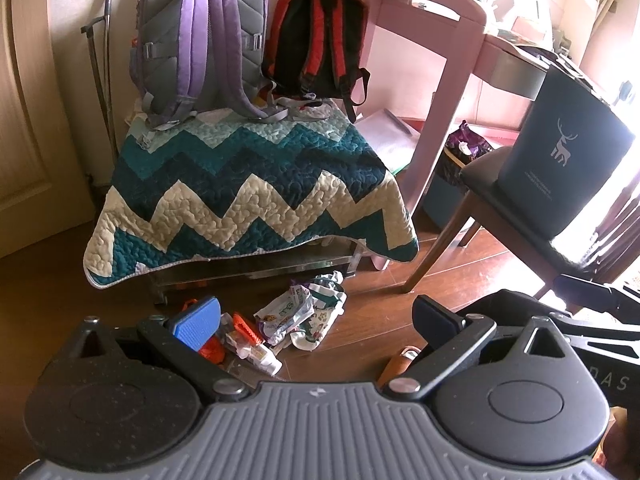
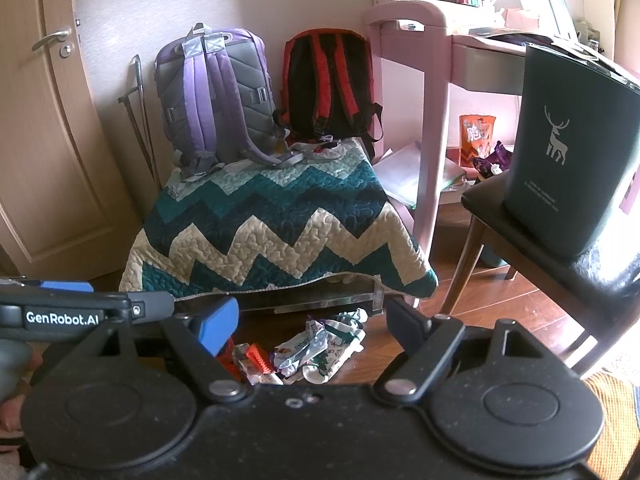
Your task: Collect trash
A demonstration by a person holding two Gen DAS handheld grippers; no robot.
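A pile of crumpled snack wrappers (image 1: 298,314) lies on the wooden floor in front of a quilt-covered bench; it also shows in the right wrist view (image 2: 310,350). A dark bin with a white deer print (image 1: 560,156) stands on a black chair at the right, also seen in the right wrist view (image 2: 560,156). My left gripper (image 1: 316,320) is open and empty, above and short of the wrappers. My right gripper (image 2: 312,324) is open and empty, above the same pile. The left gripper's body (image 2: 80,312) shows at the left of the right wrist view.
The bench under a zigzag quilt (image 1: 248,196) carries a purple backpack (image 1: 204,40) and a red-black backpack (image 1: 320,40). A pink desk (image 1: 444,80) stands right of it, with snack bags (image 2: 478,140) under it. A door (image 2: 40,140) is at left.
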